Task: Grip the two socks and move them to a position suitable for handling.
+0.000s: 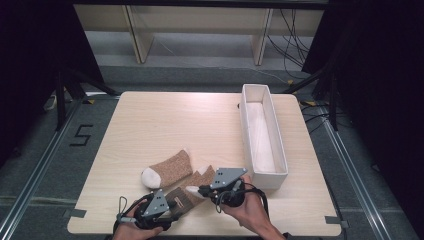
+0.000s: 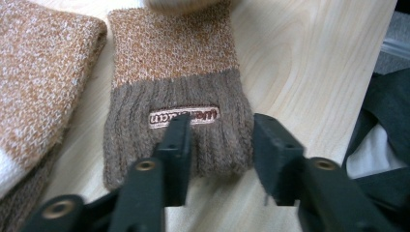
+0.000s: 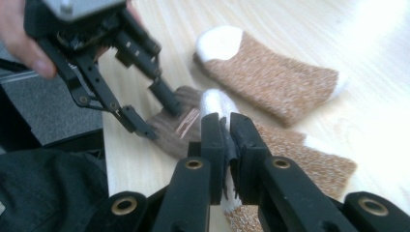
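Two socks lie at the surface's six o'clock — right claw (image 3: 227, 133) clamps one sock's toe (image 3: 214, 104), left claw (image 2: 220, 145) gapes round its cuff (image 2: 179, 140) — box (image 1: 263, 135) unfilled.

I am looking down on a pale wooden table (image 1: 165, 120) that is standing on a grey floor (image 1: 40, 160), where a black number five (image 1: 81, 135) is showing at the left. Black curtains (image 1: 30, 60) are hanging on both sides, and light wooden shelving (image 1: 200, 30) is standing beyond the table, with cables (image 1: 292, 40) trailing beside it.
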`<state>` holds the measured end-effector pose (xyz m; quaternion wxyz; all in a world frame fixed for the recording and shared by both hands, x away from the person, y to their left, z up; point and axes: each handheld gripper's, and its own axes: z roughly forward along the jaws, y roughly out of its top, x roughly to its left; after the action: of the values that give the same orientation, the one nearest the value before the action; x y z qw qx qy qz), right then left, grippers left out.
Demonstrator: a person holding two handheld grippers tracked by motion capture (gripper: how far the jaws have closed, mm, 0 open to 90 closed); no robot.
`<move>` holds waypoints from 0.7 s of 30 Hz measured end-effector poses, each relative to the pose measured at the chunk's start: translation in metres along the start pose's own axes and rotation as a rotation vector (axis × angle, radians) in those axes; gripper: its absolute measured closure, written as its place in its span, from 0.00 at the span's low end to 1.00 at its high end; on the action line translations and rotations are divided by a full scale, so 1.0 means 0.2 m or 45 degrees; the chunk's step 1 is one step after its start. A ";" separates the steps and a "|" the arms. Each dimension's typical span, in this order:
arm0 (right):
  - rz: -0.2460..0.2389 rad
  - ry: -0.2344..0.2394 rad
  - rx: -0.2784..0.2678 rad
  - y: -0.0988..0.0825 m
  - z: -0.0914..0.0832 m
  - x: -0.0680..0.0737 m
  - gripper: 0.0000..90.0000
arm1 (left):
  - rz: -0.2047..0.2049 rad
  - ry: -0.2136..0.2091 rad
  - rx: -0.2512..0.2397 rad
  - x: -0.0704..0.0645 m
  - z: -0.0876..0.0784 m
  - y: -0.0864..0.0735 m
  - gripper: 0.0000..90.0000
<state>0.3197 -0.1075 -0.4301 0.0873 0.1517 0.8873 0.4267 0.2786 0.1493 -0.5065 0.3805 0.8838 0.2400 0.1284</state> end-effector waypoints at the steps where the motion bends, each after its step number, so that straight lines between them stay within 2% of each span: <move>1: -0.001 -0.011 -0.008 0.01 -0.01 -0.01 0.95 | 0.012 0.011 0.000 0.00 0.00 0.00 0.76; 3: -0.015 -0.033 -0.019 0.03 -0.03 -0.03 0.95 | 0.039 -0.011 -0.014 -0.02 -0.02 0.01 0.87; 7: 0.010 -0.070 -0.035 0.07 -0.04 -0.11 0.95 | 0.025 -0.040 -0.012 -0.03 -0.07 -0.01 0.89; 9: 0.020 -0.086 -0.040 0.09 -0.05 -0.14 0.95 | 0.007 -0.044 -0.028 -0.04 -0.11 -0.03 0.90; 10: 0.022 -0.095 -0.037 0.10 -0.06 -0.16 0.95 | -0.019 -0.056 -0.053 -0.05 -0.12 -0.04 0.90; 11: 0.015 -0.111 -0.026 0.12 -0.06 -0.18 0.95 | -0.021 -0.057 -0.052 -0.06 -0.14 -0.05 0.90; 12: 0.006 -0.136 -0.015 0.14 -0.07 -0.19 0.95 | 0.001 -0.054 -0.039 -0.06 -0.17 -0.06 0.90; 14: -0.005 -0.186 0.008 0.16 -0.07 -0.22 0.96 | -0.028 -0.041 -0.067 -0.07 -0.20 -0.08 0.90; 15: 0.000 -0.216 0.028 0.17 -0.08 -0.24 0.96 | -0.032 -0.045 -0.062 -0.07 -0.22 -0.10 0.90; 18: -0.031 -0.353 0.130 0.20 -0.07 -0.30 0.96 | -0.017 -0.029 -0.037 -0.07 -0.24 -0.12 0.89; 19: -0.021 -0.374 0.162 0.19 -0.06 -0.32 0.96 | -0.022 -0.027 -0.038 -0.08 -0.24 -0.13 0.89; 20: -0.005 -0.394 0.181 0.19 -0.06 -0.33 0.96 | -0.052 -0.040 -0.069 -0.08 -0.23 -0.13 0.89; 21: -0.012 -0.402 0.203 0.18 -0.05 -0.34 0.96 | -0.056 -0.040 -0.073 -0.08 -0.24 -0.13 0.89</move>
<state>0.3887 -0.1171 -0.3939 0.2154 0.2190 0.8943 0.3255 0.2364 0.1847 -0.4943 0.4121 0.8690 0.2497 0.1129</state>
